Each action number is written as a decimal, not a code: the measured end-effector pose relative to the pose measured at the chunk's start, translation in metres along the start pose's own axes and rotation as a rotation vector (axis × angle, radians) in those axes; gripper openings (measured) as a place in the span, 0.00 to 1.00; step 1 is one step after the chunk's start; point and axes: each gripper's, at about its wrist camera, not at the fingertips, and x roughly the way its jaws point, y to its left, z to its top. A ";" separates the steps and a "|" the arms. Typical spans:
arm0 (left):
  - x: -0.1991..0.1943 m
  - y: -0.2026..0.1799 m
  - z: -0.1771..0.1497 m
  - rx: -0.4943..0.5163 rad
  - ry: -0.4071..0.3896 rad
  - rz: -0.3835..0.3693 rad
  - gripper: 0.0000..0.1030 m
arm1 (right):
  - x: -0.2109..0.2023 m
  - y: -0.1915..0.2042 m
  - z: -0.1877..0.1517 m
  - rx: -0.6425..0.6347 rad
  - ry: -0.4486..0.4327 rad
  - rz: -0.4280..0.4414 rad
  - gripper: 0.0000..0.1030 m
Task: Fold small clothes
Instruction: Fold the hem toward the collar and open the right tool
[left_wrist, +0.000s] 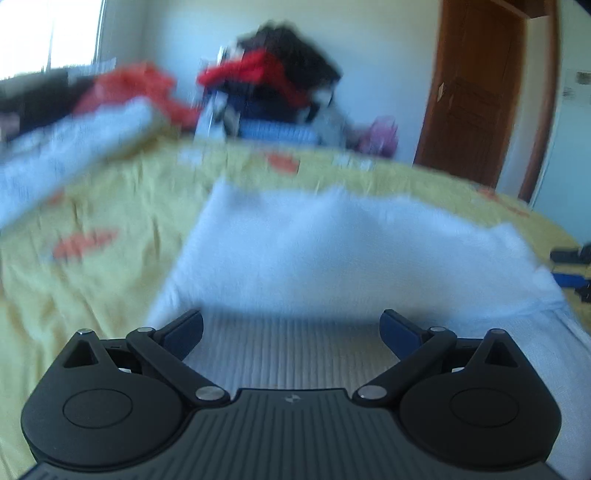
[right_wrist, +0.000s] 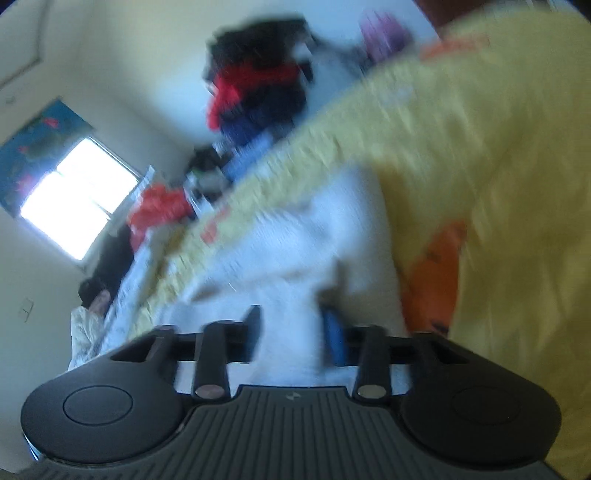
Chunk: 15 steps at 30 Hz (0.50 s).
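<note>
The left gripper (left_wrist: 291, 330) stands wide apart over the white garment (left_wrist: 332, 243), clamping nothing. The right gripper (right_wrist: 291, 334) is partly parted, white cloth between its pads (right_wrist: 334, 338); whether they press it is unclear. Yellow bedspread (left_wrist: 92, 206) beyond, clothes pile (left_wrist: 273, 81) at twelve o'clock

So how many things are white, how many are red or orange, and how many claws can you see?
White: 2, the white knitted garment on the yellow bedsheet and the pale folded cloth.
Red or orange: 2, the orange cloth and the red cloth on the dark pile.
Claws: 2, the left claw and the right claw.
Total: 6.
</note>
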 end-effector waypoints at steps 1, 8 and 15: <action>-0.004 -0.003 0.005 0.023 -0.037 -0.005 1.00 | -0.003 0.008 0.002 -0.024 -0.016 0.016 0.46; 0.060 -0.033 0.055 0.166 -0.041 0.044 1.00 | 0.055 0.053 0.011 -0.165 0.078 -0.002 0.52; 0.129 -0.009 0.057 0.074 0.135 0.055 1.00 | 0.075 0.039 -0.027 -0.319 0.079 -0.046 0.46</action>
